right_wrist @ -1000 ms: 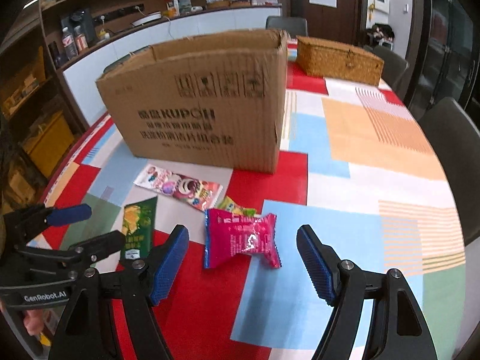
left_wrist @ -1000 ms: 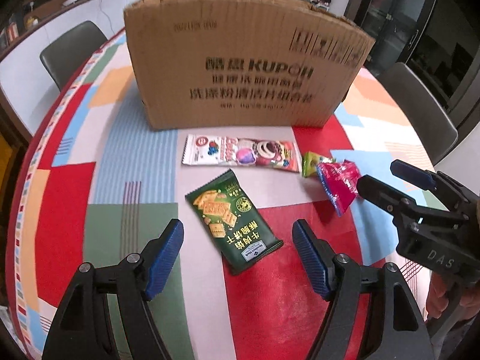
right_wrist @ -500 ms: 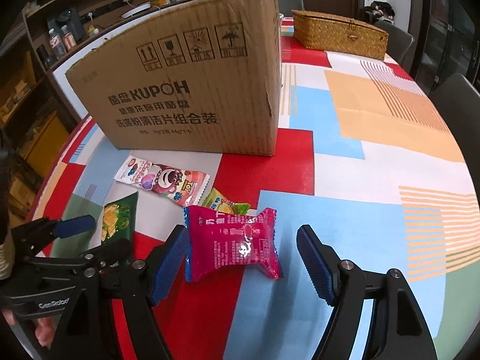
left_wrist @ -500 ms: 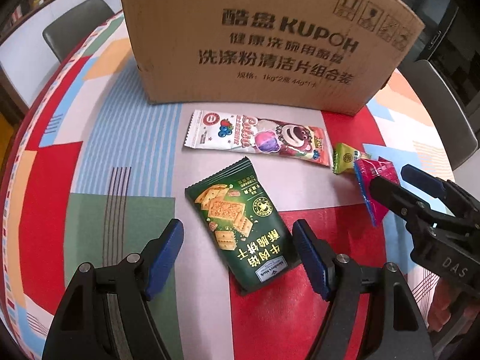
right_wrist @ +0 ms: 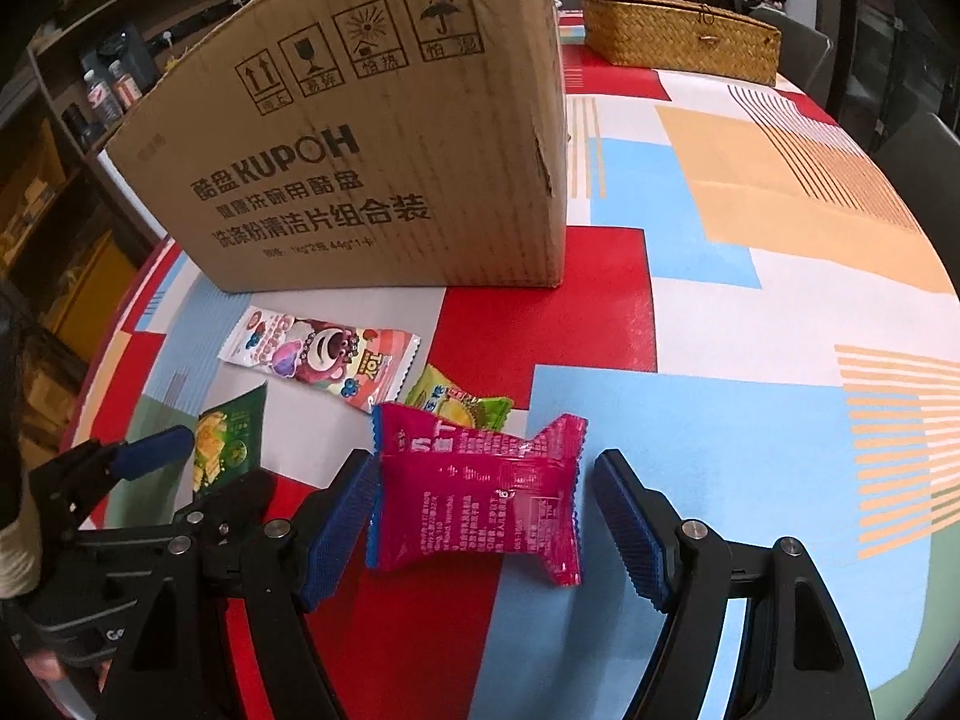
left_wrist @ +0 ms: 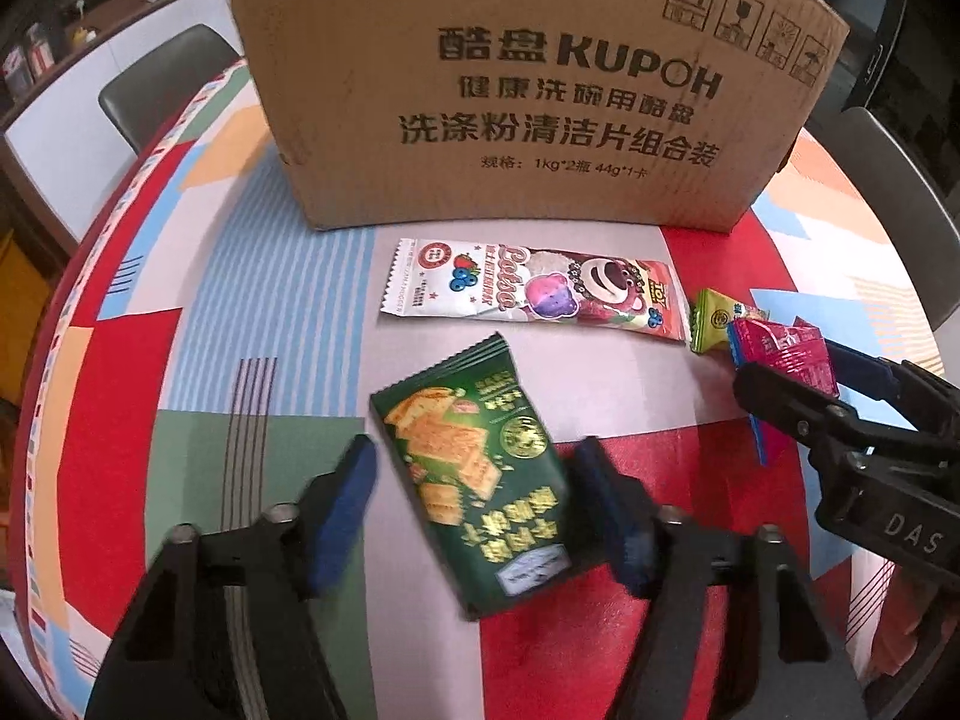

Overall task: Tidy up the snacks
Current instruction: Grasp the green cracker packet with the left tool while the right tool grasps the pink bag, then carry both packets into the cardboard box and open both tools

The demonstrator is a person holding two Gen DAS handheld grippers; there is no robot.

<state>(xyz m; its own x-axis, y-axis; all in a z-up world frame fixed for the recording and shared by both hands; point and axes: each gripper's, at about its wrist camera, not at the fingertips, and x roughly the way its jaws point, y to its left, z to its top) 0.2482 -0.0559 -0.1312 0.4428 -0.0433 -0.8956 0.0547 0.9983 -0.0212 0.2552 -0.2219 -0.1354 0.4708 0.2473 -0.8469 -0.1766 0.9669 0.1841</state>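
A green cracker packet [left_wrist: 462,438] lies flat on the patterned tablecloth between the fingers of my left gripper [left_wrist: 474,477], whose jaws are closing. The right pad is at the packet's edge and the left pad stands a little off it. My right gripper [right_wrist: 486,492] stands open astride a pink snack packet [right_wrist: 480,492], which also lies on the cloth. A long white and pink bear packet [left_wrist: 534,294] and a small yellow-green packet [left_wrist: 714,324] lie in front of the big cardboard box [left_wrist: 510,90]. In each wrist view the other gripper shows at the side: the left gripper [right_wrist: 222,462] and the right gripper [left_wrist: 789,366].
The box [right_wrist: 390,150] stands upright close behind the snacks. A lidded wicker basket [right_wrist: 678,36] sits at the table's far end. Dark chairs [left_wrist: 162,84] ring the round table, whose edge [left_wrist: 36,420] curves down the left. Shelves and a counter fill the background.
Both grippers have come down closer to the table and their packets. The left jaws have narrowed around the green packet. The right jaws keep the same width.
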